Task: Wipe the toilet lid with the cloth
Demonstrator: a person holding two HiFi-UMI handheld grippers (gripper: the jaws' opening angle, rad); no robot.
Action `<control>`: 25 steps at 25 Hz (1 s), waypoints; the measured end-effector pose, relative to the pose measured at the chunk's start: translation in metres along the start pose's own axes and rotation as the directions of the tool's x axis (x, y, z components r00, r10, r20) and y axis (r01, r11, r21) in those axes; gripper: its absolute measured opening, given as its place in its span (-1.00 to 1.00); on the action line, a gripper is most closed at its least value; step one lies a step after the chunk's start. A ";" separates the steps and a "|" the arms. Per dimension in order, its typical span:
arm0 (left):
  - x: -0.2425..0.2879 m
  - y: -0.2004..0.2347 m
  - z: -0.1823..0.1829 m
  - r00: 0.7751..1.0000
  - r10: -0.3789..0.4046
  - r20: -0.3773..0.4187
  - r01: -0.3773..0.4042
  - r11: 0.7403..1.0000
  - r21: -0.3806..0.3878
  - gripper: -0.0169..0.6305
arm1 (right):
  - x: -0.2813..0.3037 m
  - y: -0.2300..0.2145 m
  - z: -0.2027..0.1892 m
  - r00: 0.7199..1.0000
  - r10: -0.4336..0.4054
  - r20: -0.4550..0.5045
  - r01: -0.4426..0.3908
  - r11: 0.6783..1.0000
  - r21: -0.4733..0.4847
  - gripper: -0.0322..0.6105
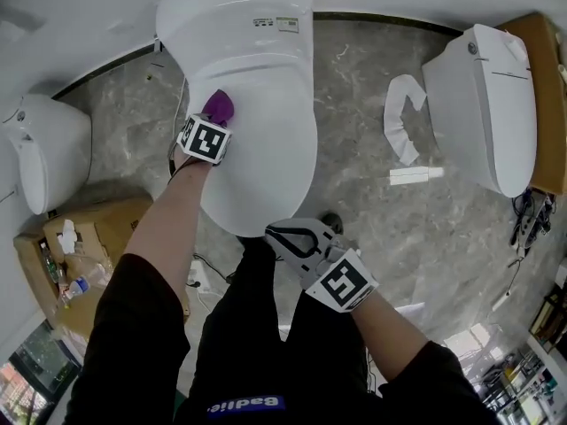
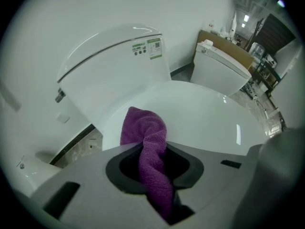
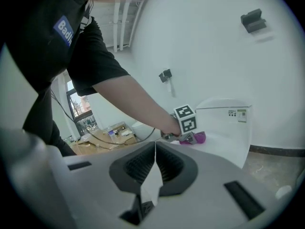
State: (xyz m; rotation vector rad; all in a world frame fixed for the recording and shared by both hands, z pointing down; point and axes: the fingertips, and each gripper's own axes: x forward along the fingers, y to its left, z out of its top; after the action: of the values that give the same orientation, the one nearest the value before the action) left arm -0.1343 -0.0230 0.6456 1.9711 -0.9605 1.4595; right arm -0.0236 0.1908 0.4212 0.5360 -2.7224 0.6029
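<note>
The white toilet lid [image 1: 266,122] lies closed below me, with the tank [image 1: 239,7] behind it. A purple cloth [image 1: 219,107] rests on the lid's left rear part, and my left gripper [image 1: 213,120] is shut on it. In the left gripper view the cloth [image 2: 150,142] hangs pinched between the jaws, its bunched end pressed on the lid [image 2: 200,113]. My right gripper [image 1: 282,232] is shut with nothing in it, hovering at the lid's front edge. The right gripper view shows its jaws [image 3: 155,149] meeting edge to edge, with the left gripper [image 3: 190,137] and the cloth [image 3: 199,138] beyond.
A second toilet [image 1: 483,104] stands to the right, and a third toilet [image 1: 44,149] to the left. A cardboard box [image 1: 93,233] with clutter sits at left. A curved white part [image 1: 399,118] and a white bar [image 1: 416,175] lie on the grey stone floor.
</note>
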 end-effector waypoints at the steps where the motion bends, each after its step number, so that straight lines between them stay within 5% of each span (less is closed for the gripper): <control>1: 0.001 -0.013 0.007 1.000 -0.003 -0.003 0.003 1.000 0.007 -0.68 | -0.009 0.003 0.000 1.000 0.020 -0.002 -0.020 1.000 -0.016 -0.81; 6: 0.013 -0.092 0.053 1.000 -0.024 0.000 0.024 1.000 0.008 -0.68 | -0.068 0.007 -0.001 0.997 0.073 0.009 -0.072 0.995 -0.069 -0.81; 14: 0.027 -0.219 0.093 0.994 -0.109 -0.020 0.111 0.991 0.079 -0.68 | -0.153 -0.014 -0.025 1.000 -0.012 0.025 0.013 0.999 -0.034 -0.81; 19: 0.020 -0.231 0.086 0.993 -0.117 -0.001 0.117 0.988 0.104 -0.68 | -0.164 -0.012 -0.027 0.996 -0.044 0.072 0.041 0.999 0.031 -0.81; 25: -0.009 -0.172 0.028 0.996 -0.088 0.011 0.088 0.995 0.036 -0.68 | -0.117 0.025 -0.005 0.997 0.020 0.069 -0.021 1.000 0.010 -0.81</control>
State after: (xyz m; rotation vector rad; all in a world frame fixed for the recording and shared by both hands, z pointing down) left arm 0.0158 0.0659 0.6313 2.0242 -0.8474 1.4257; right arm 0.0707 0.2481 0.3740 0.5415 -2.7941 0.6156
